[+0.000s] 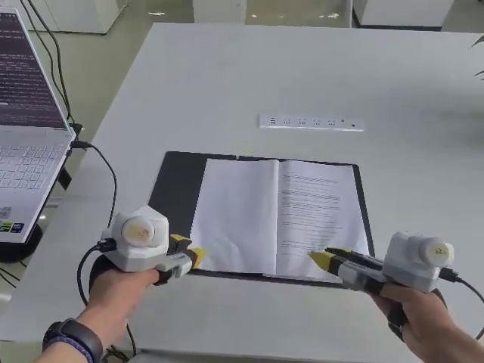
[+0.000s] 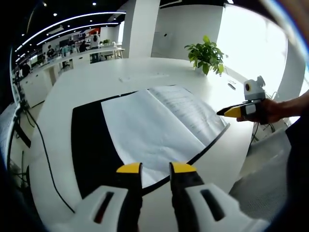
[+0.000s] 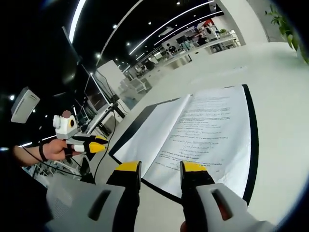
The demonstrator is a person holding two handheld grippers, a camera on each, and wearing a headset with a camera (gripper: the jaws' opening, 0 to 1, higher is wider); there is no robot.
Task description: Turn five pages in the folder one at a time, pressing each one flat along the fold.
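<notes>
In the head view the worktop is looked down upon from above its near edge, facing forward, with the open folder at middle distance. The left gripper view is taken low and close at the folder's near left corner, directed across it toward the right gripper. The right gripper view is taken low at the near right corner, directed toward the left gripper. The folder is shared by all three views.

Page print looks too small to read.
</notes>
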